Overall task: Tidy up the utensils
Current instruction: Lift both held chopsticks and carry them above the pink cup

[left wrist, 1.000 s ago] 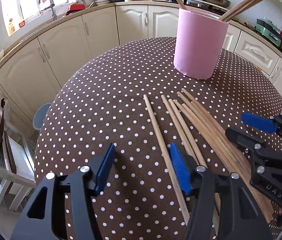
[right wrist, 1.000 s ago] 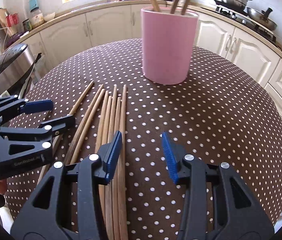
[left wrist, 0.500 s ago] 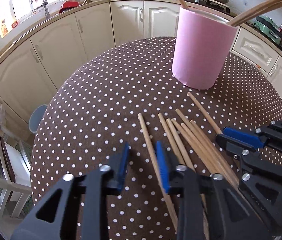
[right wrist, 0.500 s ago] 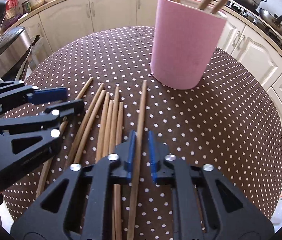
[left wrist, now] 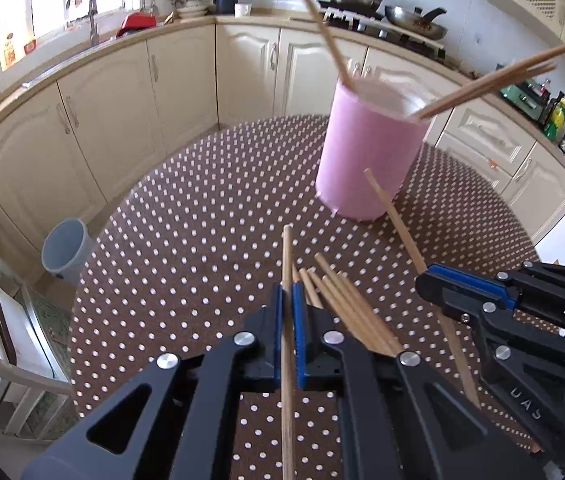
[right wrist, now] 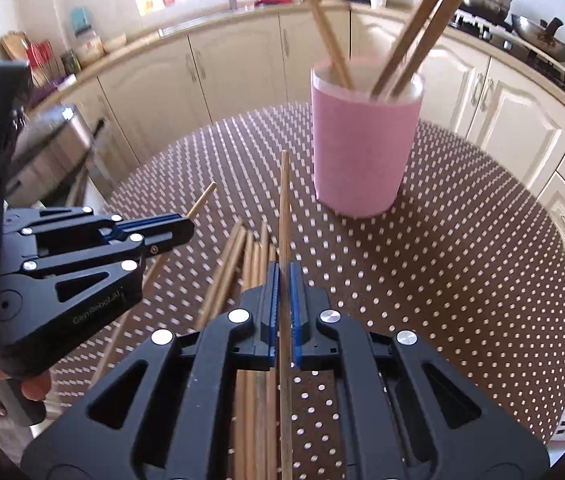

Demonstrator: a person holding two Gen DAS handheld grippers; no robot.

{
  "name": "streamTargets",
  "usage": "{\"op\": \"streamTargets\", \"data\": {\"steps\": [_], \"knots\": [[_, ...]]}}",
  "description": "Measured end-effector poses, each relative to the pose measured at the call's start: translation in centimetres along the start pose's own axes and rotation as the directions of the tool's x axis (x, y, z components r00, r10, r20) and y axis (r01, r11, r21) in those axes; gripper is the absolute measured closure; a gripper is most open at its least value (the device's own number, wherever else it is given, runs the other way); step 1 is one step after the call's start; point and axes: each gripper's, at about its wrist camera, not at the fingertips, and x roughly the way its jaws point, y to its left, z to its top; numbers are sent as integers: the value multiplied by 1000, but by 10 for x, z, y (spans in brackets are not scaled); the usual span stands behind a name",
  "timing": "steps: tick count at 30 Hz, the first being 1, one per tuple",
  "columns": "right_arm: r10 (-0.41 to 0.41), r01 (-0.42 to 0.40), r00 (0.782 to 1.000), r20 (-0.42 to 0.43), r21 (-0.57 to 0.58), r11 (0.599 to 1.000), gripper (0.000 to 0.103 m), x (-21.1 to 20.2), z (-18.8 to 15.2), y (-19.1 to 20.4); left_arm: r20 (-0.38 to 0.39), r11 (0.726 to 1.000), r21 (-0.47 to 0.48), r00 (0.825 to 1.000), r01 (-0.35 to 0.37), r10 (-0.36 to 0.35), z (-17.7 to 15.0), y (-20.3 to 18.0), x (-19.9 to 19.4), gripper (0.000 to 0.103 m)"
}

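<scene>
Partway through. The tall pink cylindrical holder (right wrist: 364, 148) already has a few wooden chopsticks (right wrist: 410, 28) standing in it. Left gripper (left wrist: 287, 332) is clenched on one thin wooden chopstick (left wrist: 287, 256); right gripper (right wrist: 284, 312) is clenched on another chopstick (right wrist: 283, 208). Both sticks point toward the holder, short of it. Left to do: a loose pile of wooden chopsticks (right wrist: 242, 264) lying on the brown polka-dot tablecloth (right wrist: 442, 280) on the near side of the holder.
</scene>
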Motion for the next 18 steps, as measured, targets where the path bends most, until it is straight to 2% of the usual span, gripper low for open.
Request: {"op": "streamTargets", "data": {"steps": [4,8,13,18], "knots": [[9,-10,996,85,10,1000,97,-30,5,2,91,1000,8,996,20,-21,7,-6,-40,97],[4,-7,987,160,22,1000,97,-57,6,3,198,999,38,980,-2,-6,9,-13,-78,97],[-6,-5,971,240,46,999,97,-86,8,-2,281,998,47,959,28,-40,13,-22,-113,97],[-19,1,952,304,58,998,97,-108,8,-5,343,997,72,939,3,-28,12,-33,-135,97]]}}
